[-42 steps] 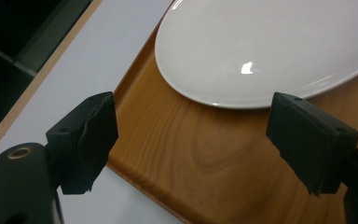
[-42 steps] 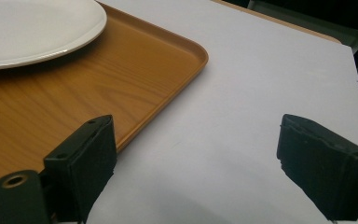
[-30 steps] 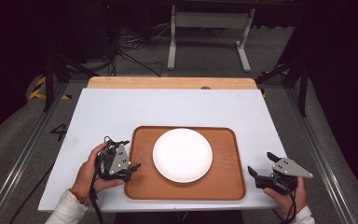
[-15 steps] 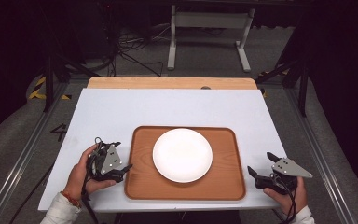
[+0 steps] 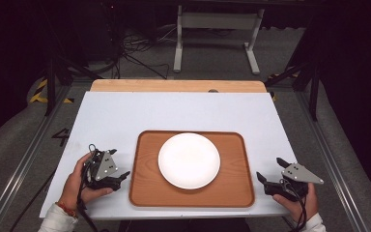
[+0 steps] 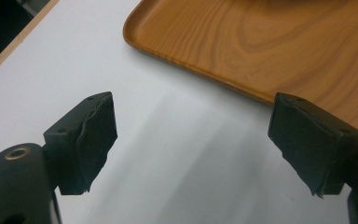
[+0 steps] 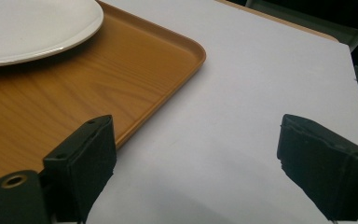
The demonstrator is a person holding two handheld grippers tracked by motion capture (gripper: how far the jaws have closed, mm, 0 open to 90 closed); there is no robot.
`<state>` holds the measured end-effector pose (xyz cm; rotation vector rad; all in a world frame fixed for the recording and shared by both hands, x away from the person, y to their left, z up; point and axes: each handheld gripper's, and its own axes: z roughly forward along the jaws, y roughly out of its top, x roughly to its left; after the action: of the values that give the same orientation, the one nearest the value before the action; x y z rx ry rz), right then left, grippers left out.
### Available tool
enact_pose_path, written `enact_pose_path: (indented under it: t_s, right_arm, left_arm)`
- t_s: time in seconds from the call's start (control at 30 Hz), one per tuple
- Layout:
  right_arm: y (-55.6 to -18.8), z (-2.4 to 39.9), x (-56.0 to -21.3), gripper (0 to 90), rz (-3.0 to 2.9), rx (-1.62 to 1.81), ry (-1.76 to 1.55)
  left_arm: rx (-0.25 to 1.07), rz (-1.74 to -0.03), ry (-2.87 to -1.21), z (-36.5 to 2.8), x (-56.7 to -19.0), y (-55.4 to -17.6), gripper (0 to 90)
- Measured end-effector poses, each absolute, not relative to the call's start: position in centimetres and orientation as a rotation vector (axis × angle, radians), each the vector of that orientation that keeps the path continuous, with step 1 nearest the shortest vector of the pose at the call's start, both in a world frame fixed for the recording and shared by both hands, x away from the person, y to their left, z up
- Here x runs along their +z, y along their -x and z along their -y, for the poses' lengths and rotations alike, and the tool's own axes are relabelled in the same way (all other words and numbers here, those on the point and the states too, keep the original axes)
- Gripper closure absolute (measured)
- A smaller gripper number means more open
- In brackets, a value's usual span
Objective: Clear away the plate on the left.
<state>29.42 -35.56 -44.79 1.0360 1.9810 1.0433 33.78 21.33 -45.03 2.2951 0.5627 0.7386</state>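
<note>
Flanking the wooden tray (image 5: 192,191) with both hands: left hand-held gripper (image 5: 120,177) and right hand-held gripper (image 5: 269,177) rest on the worktop (image 5: 125,116), jaws spread wide, empty (likely poised for its side rims). White plate (image 5: 189,160) sits centred on it.

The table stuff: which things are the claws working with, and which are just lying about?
In the job:
rectangular brown wooden tray
round white plate
left claw, open
right claw, open

Just about:
white table top
black cables on the floor
grey metal stand
</note>
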Motion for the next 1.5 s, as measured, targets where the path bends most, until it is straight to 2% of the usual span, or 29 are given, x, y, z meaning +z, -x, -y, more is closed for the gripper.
enact_pose_path:
  t_s: [0.57,1.0,1.5]
  right_arm:
    - [-29.4,35.8,-44.9,12.3,-1.978,1.041,-1.035]
    - [-29.5,35.8,-45.0,12.2,-1.983,1.048,-1.033]
    - [-29.2,35.7,-44.8,12.2,-1.978,1.043,-1.017]
  left_arm:
    - [0.661,-0.707,-2.199,-25.0,-45.8,-33.2,16.4]
    - [0.512,-0.810,-2.055,-27.4,-46.4,-32.8,15.3]
    - [0.476,-0.821,-1.995,-27.5,-46.2,-32.5,14.1]
